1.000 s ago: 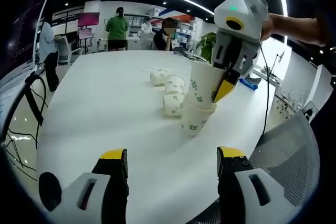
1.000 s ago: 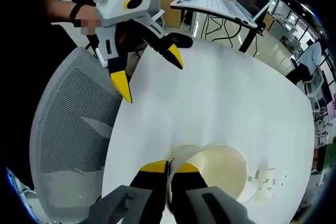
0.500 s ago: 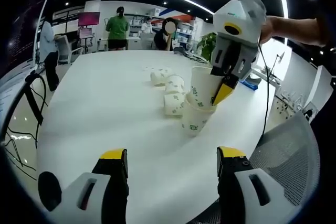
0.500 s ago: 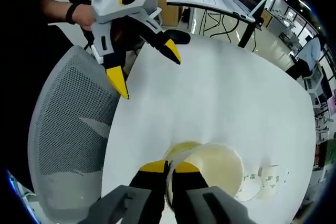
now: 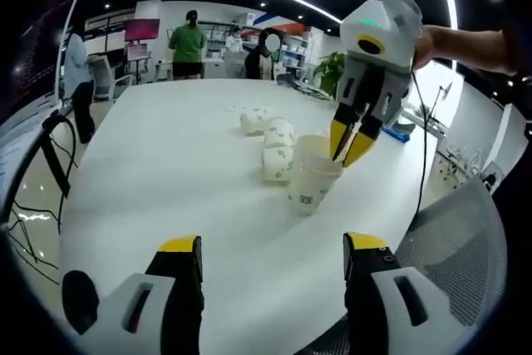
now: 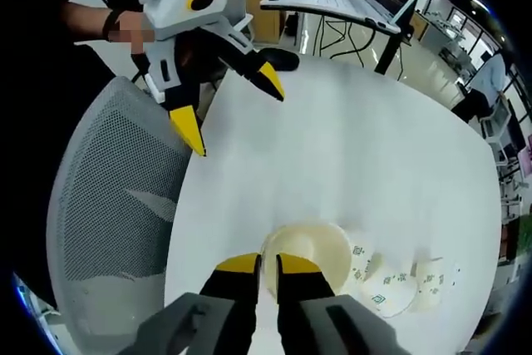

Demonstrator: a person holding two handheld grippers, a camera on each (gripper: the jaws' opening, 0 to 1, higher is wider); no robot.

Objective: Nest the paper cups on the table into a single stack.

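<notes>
Nearest, the left gripper [image 5: 272, 259] hangs low over the white surface [image 5: 166, 172], its jaws wide and holding nothing. Beyond it stands the upright stack [image 5: 312, 176] of nested cups. The right gripper [image 5: 350, 145] sits just above the stack's far rim, its jaws narrow with a slight gap; whether they grip the rim or have just let go cannot be told. From above, the right gripper's view shows the stack's mouth [image 6: 319, 244] just past its jaw tips. Farther off lie loose cups [image 5: 274, 135] on their sides, close together. Judged from this, the step goes best if the right gripper lifts straight up, so the stack is not tipped.
</notes>
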